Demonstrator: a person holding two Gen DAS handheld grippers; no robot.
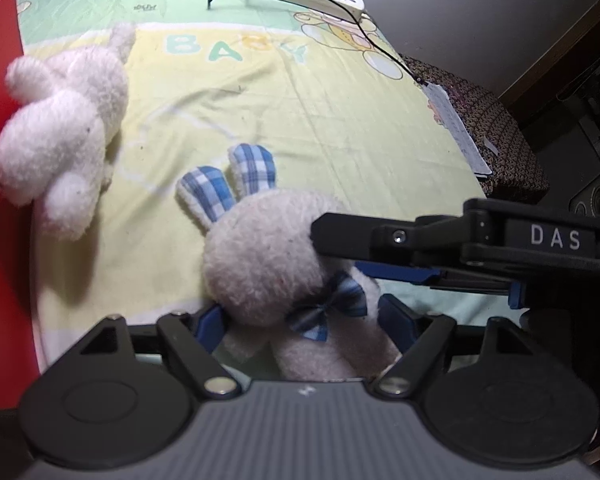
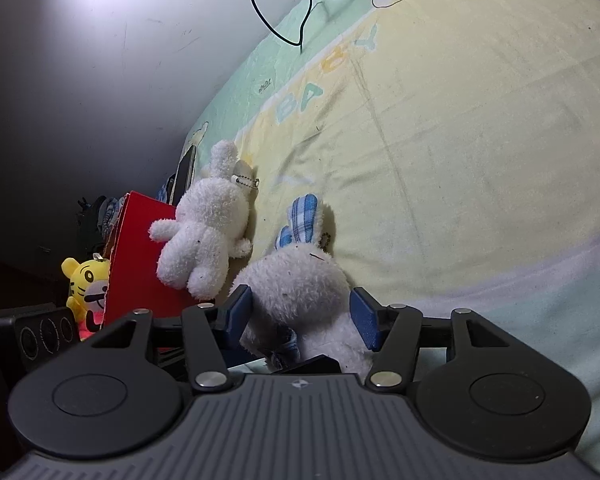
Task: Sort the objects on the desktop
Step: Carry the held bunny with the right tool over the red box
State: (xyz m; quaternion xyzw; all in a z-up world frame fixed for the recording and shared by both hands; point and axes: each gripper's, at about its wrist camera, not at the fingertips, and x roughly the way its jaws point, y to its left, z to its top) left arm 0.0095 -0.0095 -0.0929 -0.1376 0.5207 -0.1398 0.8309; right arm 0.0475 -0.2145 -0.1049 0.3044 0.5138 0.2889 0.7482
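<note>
Both grippers sit around the plaid-eared rabbit (image 1: pixel 268 252), which lies on the BABY-print sheet (image 1: pixel 340 128). The left gripper (image 1: pixel 304 322) has its blue fingers (image 1: pixel 210 322) apart on either side of the rabbit's body, by the plaid bow (image 1: pixel 328 308). The right gripper (image 2: pixel 300 316) straddles the head, its fingers (image 2: pixel 366 322) wide apart too; contact is hard to judge. A white plush rabbit (image 2: pixel 206 232) leans against the red box (image 2: pixel 140 264), with a yellow tiger toy (image 2: pixel 86 286) beside it.

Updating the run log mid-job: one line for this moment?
left gripper: around plaid-eared bunny | right gripper: around same bunny | white bunny: against red box
</note>
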